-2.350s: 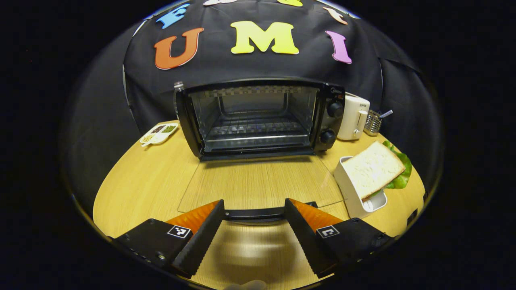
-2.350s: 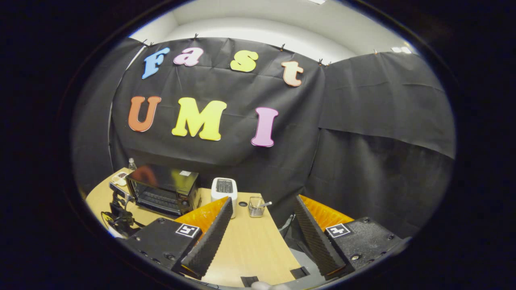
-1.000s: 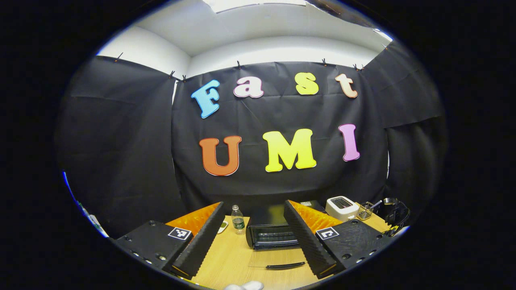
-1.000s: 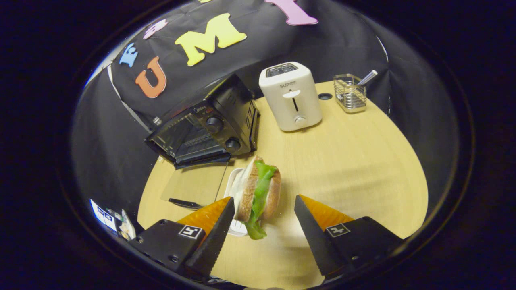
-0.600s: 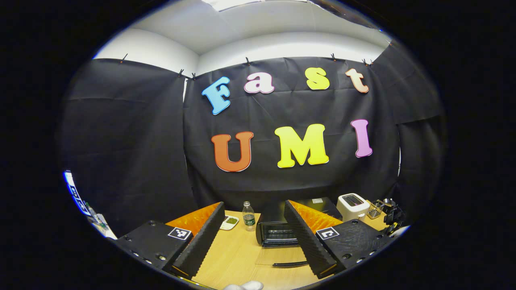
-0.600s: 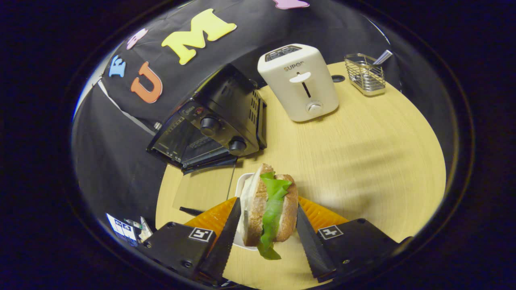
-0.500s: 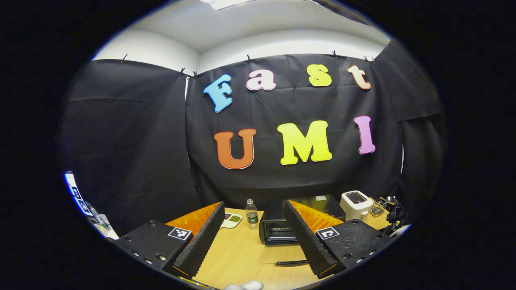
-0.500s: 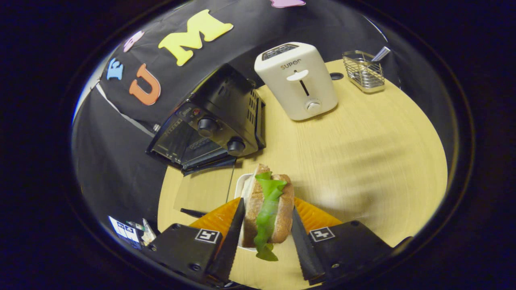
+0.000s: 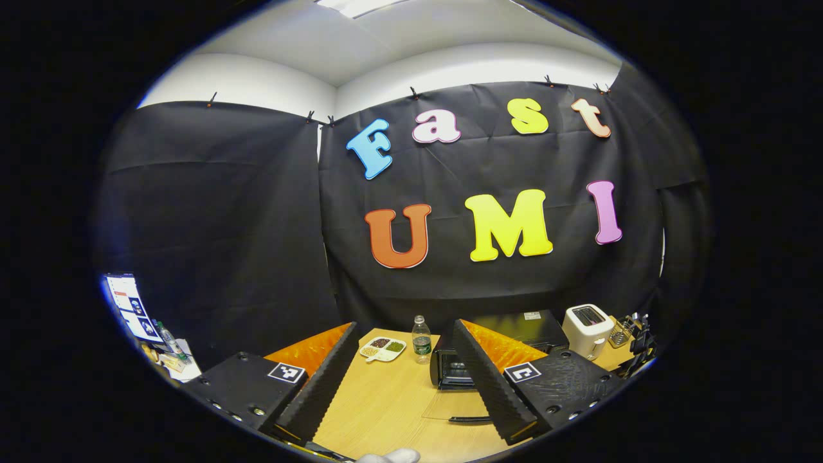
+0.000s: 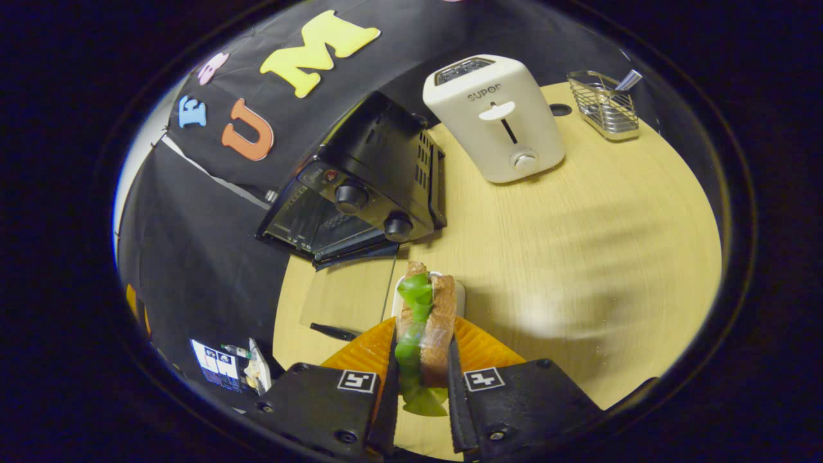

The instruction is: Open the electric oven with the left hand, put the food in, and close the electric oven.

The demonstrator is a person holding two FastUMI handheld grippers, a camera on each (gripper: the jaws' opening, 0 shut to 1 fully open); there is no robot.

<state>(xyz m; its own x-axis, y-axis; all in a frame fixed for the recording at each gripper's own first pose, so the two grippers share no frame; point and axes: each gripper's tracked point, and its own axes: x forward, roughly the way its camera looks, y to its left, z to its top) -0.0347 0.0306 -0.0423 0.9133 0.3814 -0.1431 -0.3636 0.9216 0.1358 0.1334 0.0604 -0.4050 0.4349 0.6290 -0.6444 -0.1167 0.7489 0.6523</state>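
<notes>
In the right gripper view my right gripper [image 10: 421,360] is shut on the sandwich [image 10: 425,321], brown bread with green lettuce squeezed between both fingers, just above its white holder [image 10: 459,297]. The black electric oven [image 10: 360,186] stands beyond it with its glass door [image 10: 347,292] folded down flat on the table. In the left gripper view my left gripper [image 9: 402,363] is open and empty, held high and well back from the oven [image 9: 450,366], whose open door [image 9: 450,406] and handle lie in front of it.
A white toaster [image 10: 495,116] and a wire basket [image 10: 603,106] with a utensil stand behind on the wooden table [image 10: 578,225]. In the left gripper view a water bottle [image 9: 421,337] and a divided dish [image 9: 382,348] sit left of the oven.
My right gripper came down over the sandwich and shut on it. My left gripper let go of the door handle, pulled far back and drifted left.
</notes>
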